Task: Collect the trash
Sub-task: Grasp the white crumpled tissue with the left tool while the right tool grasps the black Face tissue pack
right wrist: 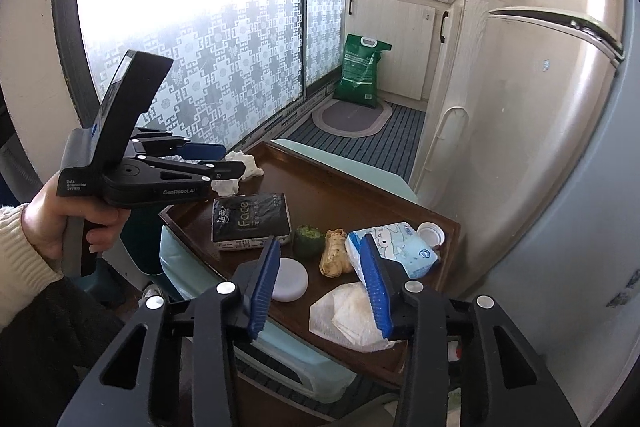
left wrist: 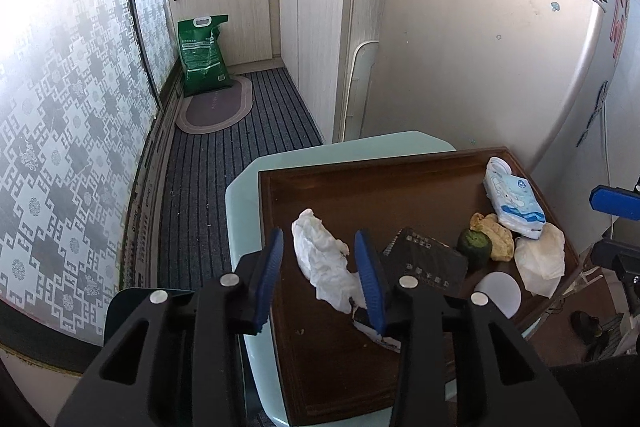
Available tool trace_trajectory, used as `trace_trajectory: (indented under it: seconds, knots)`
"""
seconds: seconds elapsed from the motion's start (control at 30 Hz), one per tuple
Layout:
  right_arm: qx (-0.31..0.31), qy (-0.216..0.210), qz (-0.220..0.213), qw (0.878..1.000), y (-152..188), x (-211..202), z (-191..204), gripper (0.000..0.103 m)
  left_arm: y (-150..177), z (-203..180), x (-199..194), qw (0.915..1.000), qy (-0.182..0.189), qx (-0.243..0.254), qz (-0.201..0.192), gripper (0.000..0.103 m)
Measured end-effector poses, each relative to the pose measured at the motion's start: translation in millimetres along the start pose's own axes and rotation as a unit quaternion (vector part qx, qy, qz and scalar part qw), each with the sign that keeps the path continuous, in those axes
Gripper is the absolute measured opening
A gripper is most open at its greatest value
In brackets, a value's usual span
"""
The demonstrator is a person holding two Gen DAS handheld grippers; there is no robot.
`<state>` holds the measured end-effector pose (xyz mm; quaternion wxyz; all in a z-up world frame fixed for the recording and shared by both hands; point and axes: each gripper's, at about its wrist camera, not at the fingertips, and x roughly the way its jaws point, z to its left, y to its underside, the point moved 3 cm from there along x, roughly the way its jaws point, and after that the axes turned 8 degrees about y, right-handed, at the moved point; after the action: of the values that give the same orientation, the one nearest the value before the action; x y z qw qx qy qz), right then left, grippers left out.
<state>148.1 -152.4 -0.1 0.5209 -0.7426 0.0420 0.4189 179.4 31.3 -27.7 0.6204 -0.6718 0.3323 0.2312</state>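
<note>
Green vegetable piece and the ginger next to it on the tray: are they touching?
Touching. In the left wrist view the green vegetable piece butts against the ginger with no tray showing between them; the right wrist view is less clear.

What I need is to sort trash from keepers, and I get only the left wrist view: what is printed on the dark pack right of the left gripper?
Observer: In the right wrist view the dark pack reads "Face".
Operator: Where is the right gripper? I see one blue tip at my edge.
Observer: It hangs open over the tray, one finger above the flat white paper, nothing pinched.
Operator: And the white disc I half see?
Observer: It is a whole round disc lying flat between the dark pack and that paper. I cannot tell what it is.
</note>
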Motion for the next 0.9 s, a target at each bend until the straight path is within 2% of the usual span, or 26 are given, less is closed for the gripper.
trace_trajectory:
  seconds: [0.07, 0.17, 0.2, 0.27, 0.33, 0.4, 0.6, 0.9]
  knots:
    - [0.0, -0.022, 0.008, 1.0, -1, 8, 4, 0.04, -2, 3, 7, 1.0, -0.002, -0.001, 0.008, 0.032]
    - [-0.006, -0.058, 0.02, 0.998, -4, 20, 15, 0.04, -1, 6, 13, 0.9999, -0.007, 0.002, 0.015, 0.011]
    - [-0.011, -0.061, 0.024, 0.998, -6, 25, 19, 0.04, 0, 8, 13, 0.9999, -0.009, 0.001, 0.013, 0.008]
    - [-0.024, -0.064, 0.033, 0.997, -8, 32, 26, 0.04, 1, 12, 13, 0.9999, -0.001, -0.003, 0.012, 0.007]
    - [-0.037, -0.064, 0.041, 0.996, -11, 40, 31, 0.049, -1, 13, 7, 1.0, 0.0, -0.004, 0.005, 0.006]
    - [-0.047, -0.071, 0.048, 0.995, -14, 46, 36, 0.071, -5, 13, -1, 1.0, 0.004, -0.005, -0.006, 0.006]
    - [-0.049, -0.07, 0.046, 0.995, -21, 59, 46, 0.085, -9, 10, -14, 0.9996, 0.017, -0.003, -0.021, 0.006]
    - [-0.066, -0.071, 0.064, 0.993, -27, 84, 64, 0.086, -8, 25, -45, 0.9985, 0.019, -0.016, -0.05, 0.006]
